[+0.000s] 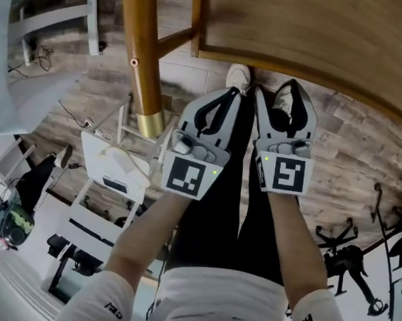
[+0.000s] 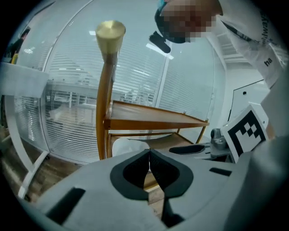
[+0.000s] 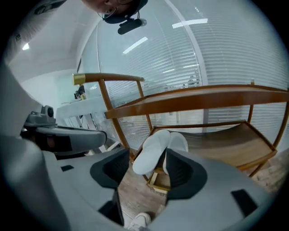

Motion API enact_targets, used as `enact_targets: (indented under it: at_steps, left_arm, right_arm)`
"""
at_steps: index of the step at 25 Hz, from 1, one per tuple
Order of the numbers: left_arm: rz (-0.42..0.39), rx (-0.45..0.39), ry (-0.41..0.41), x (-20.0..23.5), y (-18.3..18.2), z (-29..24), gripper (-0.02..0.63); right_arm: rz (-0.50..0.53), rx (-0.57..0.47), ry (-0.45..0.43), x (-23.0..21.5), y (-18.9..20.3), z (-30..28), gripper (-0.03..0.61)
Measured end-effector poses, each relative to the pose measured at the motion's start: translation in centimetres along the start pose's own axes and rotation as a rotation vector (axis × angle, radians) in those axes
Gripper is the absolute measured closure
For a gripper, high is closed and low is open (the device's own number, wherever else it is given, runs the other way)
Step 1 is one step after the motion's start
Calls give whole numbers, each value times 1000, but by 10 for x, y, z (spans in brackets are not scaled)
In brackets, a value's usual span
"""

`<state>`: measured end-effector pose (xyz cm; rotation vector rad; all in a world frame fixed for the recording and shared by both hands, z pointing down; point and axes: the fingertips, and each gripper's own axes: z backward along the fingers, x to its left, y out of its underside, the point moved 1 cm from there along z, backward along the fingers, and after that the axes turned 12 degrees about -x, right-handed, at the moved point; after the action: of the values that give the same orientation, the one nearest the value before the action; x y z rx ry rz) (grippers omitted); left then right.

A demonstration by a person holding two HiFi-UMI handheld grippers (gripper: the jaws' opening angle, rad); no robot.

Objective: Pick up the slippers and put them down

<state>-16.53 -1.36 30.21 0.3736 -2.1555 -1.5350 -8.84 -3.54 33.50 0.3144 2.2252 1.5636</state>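
A pair of white slippers [image 3: 154, 151] hangs tilted between the jaws of my right gripper [image 3: 149, 169], just in front of the wooden shelf's lower tier [image 3: 226, 146]. The jaws stand open: floor shows between the left pad and the slippers, which lie close against the right pad. In the head view a pale slipper [image 1: 285, 99] shows between the right gripper [image 1: 288, 104] jaws. My left gripper [image 2: 149, 158] is shut with nothing in it, tips touching; beyond it a white slipper [image 2: 128, 145] shows by the shelf. In the head view the left gripper [image 1: 224, 99] hangs beside the right one.
The shelf's top board [image 1: 304, 25] and its post with a brass cap [image 1: 150, 125] are right ahead. A person's white shoe [image 1: 238, 76] stands on the plank floor under the grippers. A white rack [image 1: 109, 173] is at left and black tripods [image 1: 349, 264] at right.
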Motion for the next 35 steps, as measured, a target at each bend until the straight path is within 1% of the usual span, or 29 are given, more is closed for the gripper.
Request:
enact_targets:
  at_steps: [4,7,10,14,16,19,21,23,24,26,29,35]
  left_arm:
    - [-39,-10,19,19,19,-20,601]
    - [-71,-16,28,29,31,-34,601]
    - [-55,-20,-1,42,43,-42,601]
    - [-44,-19,-28,56,53,-48,601]
    - [-47,-18,-30,62,57,-52,601]
    - [-57,-19,-27,69,59,-60,601]
    - [-60,-23,-27,71,60,-64,601]
    - [-55,-28,-33,73,59,-66,601]
    - [-52,-30,-35,73,58,-67,601]
    - [-52,-33,-34,73,55,-67,601]
    - [-59,-30,-22,68,54,-66,601]
    - [-66,-7,-16,66,59,-65,601]
  right_arm:
    - [36,-32,49,-9,21,-38,323]
    - [61,-43,73,-15,31,-65,316]
    - [100,-48,87,-21,38,-92,308]
    - [112,-61,168,-44,42,-115,296]
    - [124,-65,195,-56,42,-125,293]
    - [145,-65,191,-64,40,-144,293]
    - [158,-36,188,-69,45,-154,293]
    - [192,5,186,-72,51,-161,295]
    - [214,22,182,-73,53,-163,307]
    - [259,50,173,-74,55,-163,564]
    - [290,85,159,-72,57,-153,566]
    - [186,143,128,-63,76,-99,566]
